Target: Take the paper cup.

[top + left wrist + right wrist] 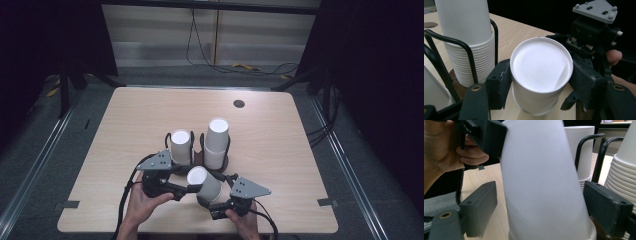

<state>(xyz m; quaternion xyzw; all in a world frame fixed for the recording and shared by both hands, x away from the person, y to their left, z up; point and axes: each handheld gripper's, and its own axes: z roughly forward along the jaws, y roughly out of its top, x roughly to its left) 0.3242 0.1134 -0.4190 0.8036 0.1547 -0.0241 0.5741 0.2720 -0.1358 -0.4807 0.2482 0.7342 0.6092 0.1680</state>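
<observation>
Left gripper (540,82) is clamped on an upside-down white paper cup (540,75), held just in front of 2 cup stacks (216,142) in their black wire holder (200,145). Right gripper (541,210) has its jaws spread around the cup's lower end, not quite touching it.

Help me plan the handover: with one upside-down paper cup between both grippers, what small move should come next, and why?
Probably close the right gripper on the cup near its rim. The left gripper already clamps the cup near its closed base, while the right jaws stand on either side of its wider lower part with gaps showing. The cup seems to be off the table, so the left should likely hold until then.
</observation>
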